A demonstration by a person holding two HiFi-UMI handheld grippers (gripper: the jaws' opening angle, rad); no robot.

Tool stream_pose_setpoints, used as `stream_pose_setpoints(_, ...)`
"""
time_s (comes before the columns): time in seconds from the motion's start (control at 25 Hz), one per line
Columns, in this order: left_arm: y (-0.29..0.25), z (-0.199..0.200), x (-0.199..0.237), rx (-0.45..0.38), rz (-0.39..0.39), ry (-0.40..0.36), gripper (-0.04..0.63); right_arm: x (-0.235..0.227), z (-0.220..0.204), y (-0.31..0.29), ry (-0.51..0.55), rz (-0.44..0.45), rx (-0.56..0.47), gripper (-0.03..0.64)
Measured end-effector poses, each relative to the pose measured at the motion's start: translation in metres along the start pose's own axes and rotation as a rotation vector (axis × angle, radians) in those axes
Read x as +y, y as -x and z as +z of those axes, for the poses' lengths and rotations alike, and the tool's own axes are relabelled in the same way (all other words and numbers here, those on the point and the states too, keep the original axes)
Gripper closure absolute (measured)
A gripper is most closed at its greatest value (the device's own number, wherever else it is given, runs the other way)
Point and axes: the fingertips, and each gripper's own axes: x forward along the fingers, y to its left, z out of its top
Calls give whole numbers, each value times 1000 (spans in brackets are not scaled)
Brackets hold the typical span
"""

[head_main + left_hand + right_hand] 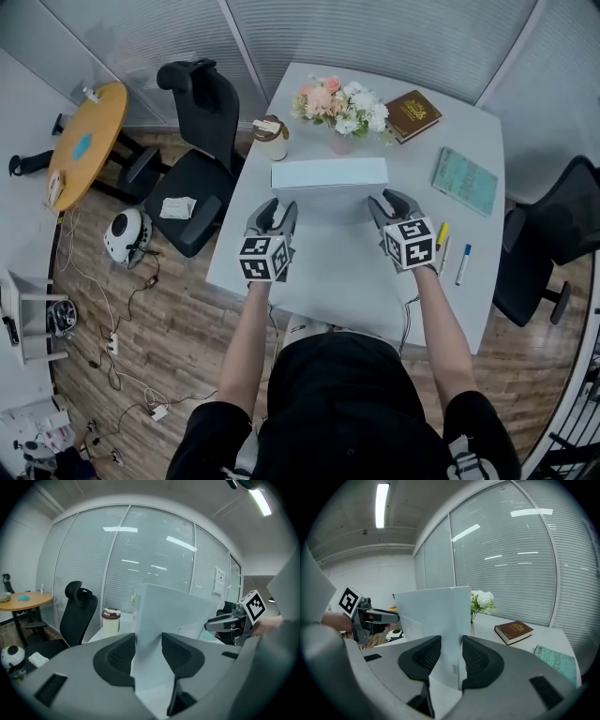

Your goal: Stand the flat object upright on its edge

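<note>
A pale blue flat box (328, 173) stands upright on its long edge across the white table (328, 272). My left gripper (277, 208) sits at the box's left end and my right gripper (392, 202) at its right end. In the left gripper view the box (164, 606) rises in the gap of the left gripper (148, 653), with the right gripper (225, 620) seen beyond. In the right gripper view the box's end (461, 620) stands in the gap of the right gripper (451, 656). Both pairs of jaws flank the box without pressing on it.
Behind the box are a flower bouquet (342, 108), a lidded cup (272, 138) and a brown book (412, 114). A teal notebook (465, 180) and pens (441, 236) lie at the right. Black office chairs (197, 178) (553, 234) stand on both sides of the table.
</note>
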Motion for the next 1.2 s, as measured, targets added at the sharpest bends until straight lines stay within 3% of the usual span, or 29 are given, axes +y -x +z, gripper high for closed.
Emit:
stream_pose_setpoints(0.4,8,7,-2,-11,5,-5,420,-2,0,10,2,-27,-15,471)
stream_pose_setpoints(1.2,42,0,-25,-44,25,17,422,16,-16,29,4,0,-37,519)
